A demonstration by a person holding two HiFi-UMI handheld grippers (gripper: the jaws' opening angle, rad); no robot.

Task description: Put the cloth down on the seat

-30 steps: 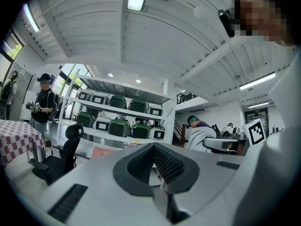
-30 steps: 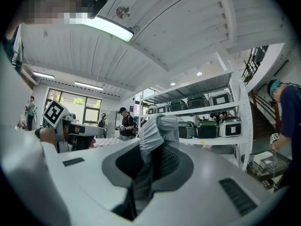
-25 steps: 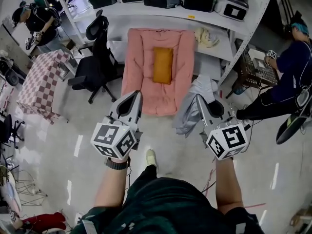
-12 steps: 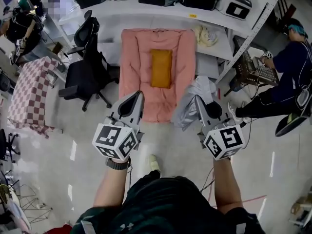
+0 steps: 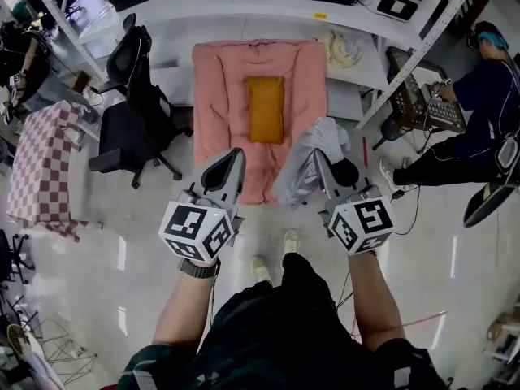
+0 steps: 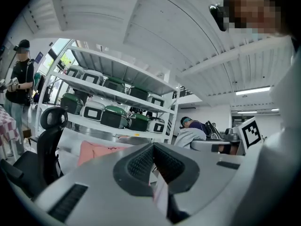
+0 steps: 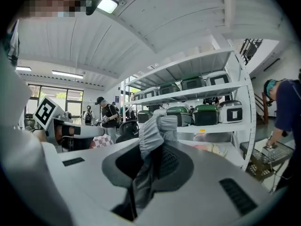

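The right gripper's (image 7: 153,147) fingers (image 7: 171,163) are clamped on the cloth (image 7: 157,126). It is thin, pale grey and crumpled, and a gathered hem bunches above the dark ribbed pads while a tail trails below. The left gripper's (image 6: 153,147) fingers (image 6: 138,163) meet at their tips with nothing visibly held. The cloth hangs by the near right corner of the seat (image 5: 219,96), which is pink, quilted and rectangular, with a mustard cushion (image 5: 266,108) at its middle.
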